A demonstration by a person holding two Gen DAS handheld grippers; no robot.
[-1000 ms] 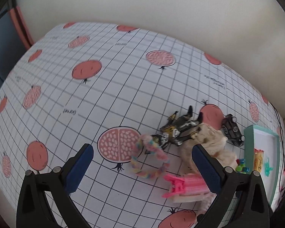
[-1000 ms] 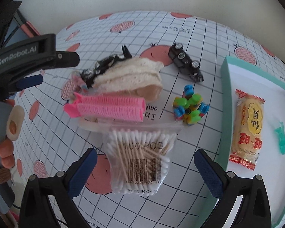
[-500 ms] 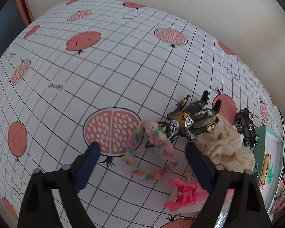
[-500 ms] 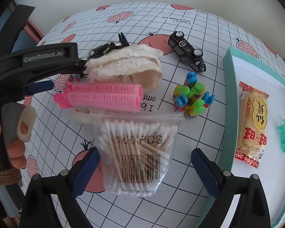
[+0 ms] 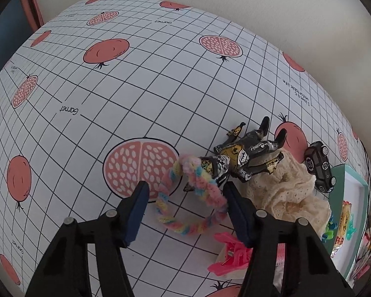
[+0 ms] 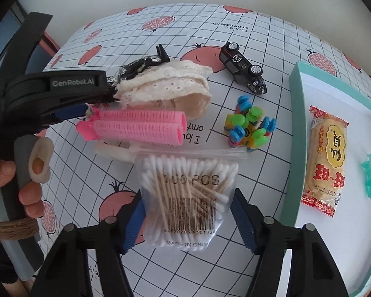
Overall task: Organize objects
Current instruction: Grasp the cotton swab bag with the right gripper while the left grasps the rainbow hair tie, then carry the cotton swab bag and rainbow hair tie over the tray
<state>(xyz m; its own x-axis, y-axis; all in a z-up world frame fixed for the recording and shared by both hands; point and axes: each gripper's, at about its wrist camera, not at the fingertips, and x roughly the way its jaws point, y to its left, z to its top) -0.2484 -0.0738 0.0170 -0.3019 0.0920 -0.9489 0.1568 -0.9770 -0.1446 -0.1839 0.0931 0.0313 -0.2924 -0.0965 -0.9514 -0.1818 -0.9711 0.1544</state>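
In the left wrist view my left gripper points down over a pastel braided loop on the pomegranate tablecloth. Its jaws are closing with the loop between them, and the pads are not clamped on it. A black and yellow toy figure lies against the loop's far side. In the right wrist view my right gripper straddles a clear bag of cotton swabs. Its jaws are closing too; the left pad meets the bag and the right pad stands just off it.
A pink hair roller, a cream lace cloth, a black toy car and a cluster of coloured plastic pieces crowd the cloth beyond the bag. The teal tray at right holds a snack packet and a small teal figure.
Both pairs of jaws have narrowed. The left gripper has come down closer over the braided loop, which now sits between its fingers. The right gripper has stayed over the swab bag.
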